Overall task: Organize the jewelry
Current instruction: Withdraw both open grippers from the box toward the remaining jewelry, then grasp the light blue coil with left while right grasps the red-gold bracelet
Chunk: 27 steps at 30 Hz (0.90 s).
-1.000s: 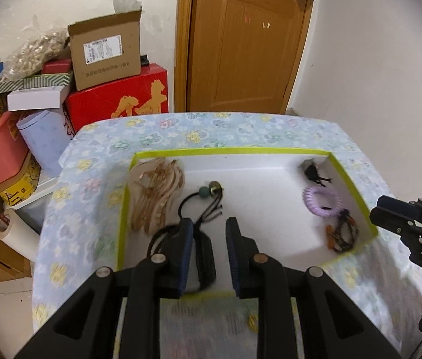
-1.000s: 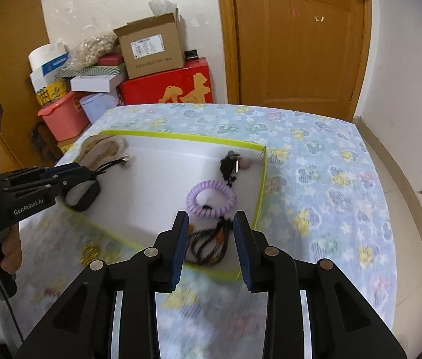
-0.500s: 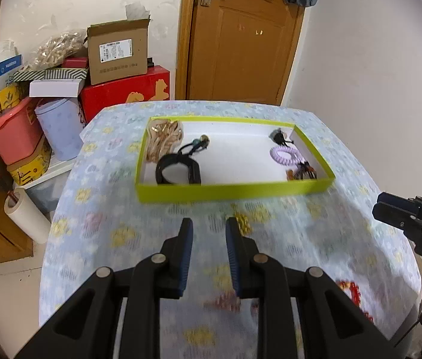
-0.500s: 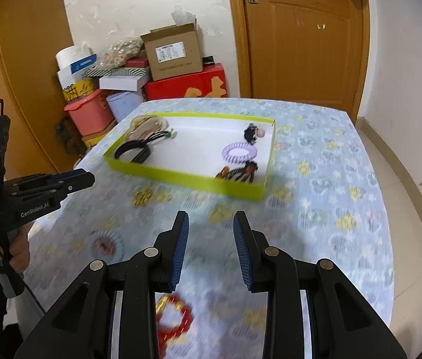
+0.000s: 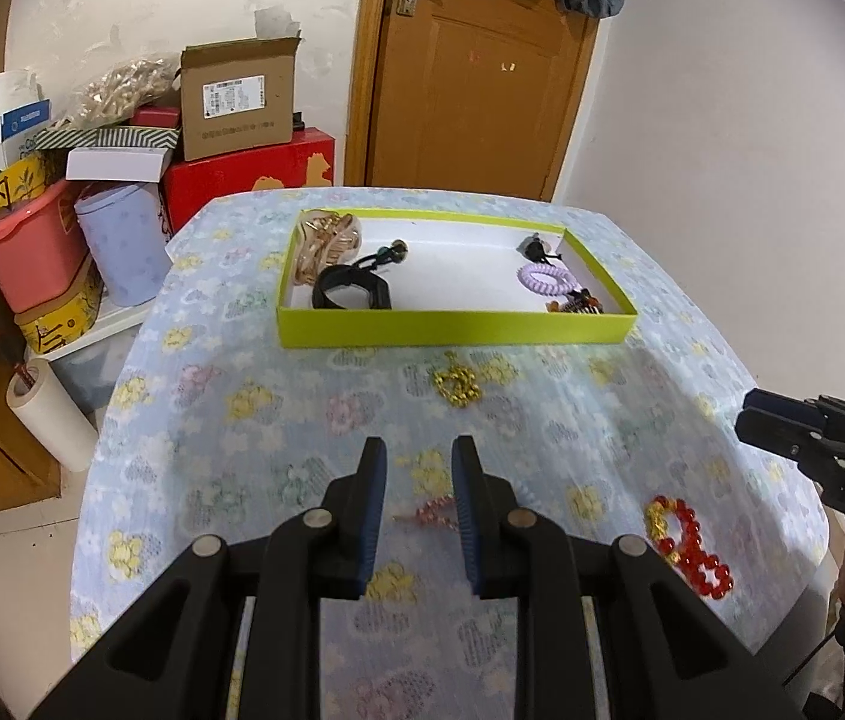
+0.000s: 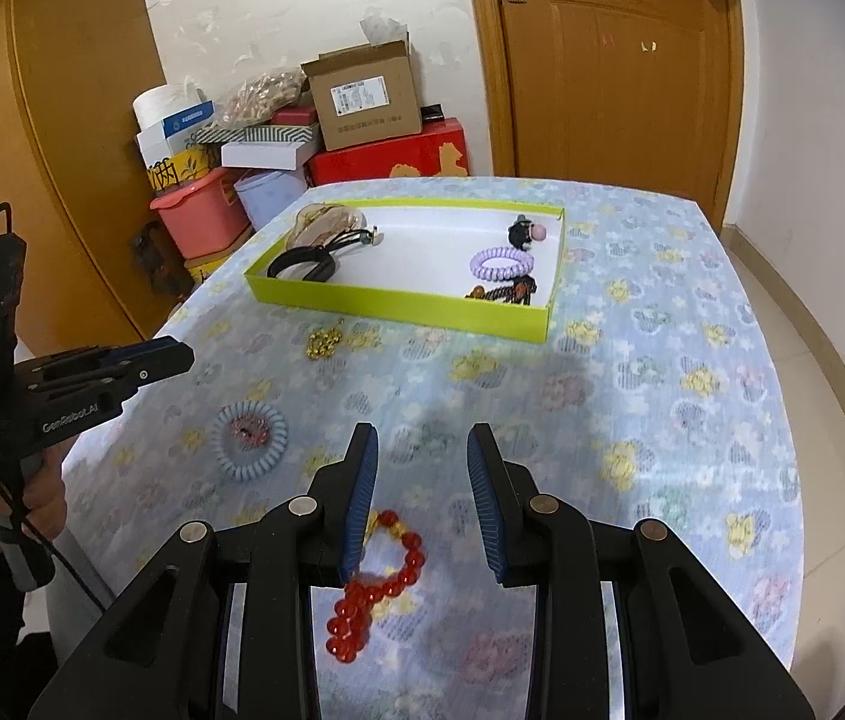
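Both tools pulled back from the green tray [image 5: 452,327], picking the next piece imo

Left tool [image 5: 419,504] hangs w/ fingers spread, nothing in it, lined up over a small pinkish bit [image 5: 431,510] on the surface near side of the tray. Right tool [image 6: 422,498] also spread & empty, over the red bead bracelet [image 6: 377,585]. Gold chain [image 5: 457,387] lies just in front of the tray, blue coil tie [image 6: 249,441] further out toward the left tool. Tray already holds the purple coil [image 6: 501,264] etc.

Beyond the bead bracelet [image 6: 377,585] and coil tie [image 6: 249,441] (both on the table [image 6: 692,420]) sits the tray [image 6: 398,303].
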Available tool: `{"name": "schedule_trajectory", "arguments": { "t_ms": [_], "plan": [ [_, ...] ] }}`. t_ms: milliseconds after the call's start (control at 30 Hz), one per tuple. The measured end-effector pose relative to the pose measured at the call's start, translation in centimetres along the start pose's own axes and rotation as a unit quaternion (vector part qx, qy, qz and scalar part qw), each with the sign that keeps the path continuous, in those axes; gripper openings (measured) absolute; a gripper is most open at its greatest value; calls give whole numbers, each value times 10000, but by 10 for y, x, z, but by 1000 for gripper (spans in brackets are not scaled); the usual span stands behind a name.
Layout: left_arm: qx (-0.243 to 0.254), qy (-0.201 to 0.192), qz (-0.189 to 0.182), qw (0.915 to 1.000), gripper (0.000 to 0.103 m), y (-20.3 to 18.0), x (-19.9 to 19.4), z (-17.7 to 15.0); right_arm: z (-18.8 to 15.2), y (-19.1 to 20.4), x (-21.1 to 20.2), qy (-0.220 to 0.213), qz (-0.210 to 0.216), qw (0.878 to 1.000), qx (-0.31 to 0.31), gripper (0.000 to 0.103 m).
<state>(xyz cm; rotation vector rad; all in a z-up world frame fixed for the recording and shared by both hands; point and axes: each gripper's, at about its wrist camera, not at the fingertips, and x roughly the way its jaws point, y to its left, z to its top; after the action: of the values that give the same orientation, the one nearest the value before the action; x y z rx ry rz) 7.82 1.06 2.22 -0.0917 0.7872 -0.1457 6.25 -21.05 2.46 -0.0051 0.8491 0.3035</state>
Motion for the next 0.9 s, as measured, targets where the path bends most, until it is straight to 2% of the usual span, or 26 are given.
{"name": "schedule_trajectory", "arguments": {
  "t_ms": [233,567,900],
  "plan": [
    [12,60,-110,9999,23,-5,-3,-15,-15,3,-3,93,38,9999,10,32],
    [21,325,-282,9991,23,-17,2,-39,-55,23,6,586,331,9977,-51,32],
    [-134,559,-325,9978,23,-16,24,-42,-66,25,23,841,181,9962,-141,32]
  ]
}}
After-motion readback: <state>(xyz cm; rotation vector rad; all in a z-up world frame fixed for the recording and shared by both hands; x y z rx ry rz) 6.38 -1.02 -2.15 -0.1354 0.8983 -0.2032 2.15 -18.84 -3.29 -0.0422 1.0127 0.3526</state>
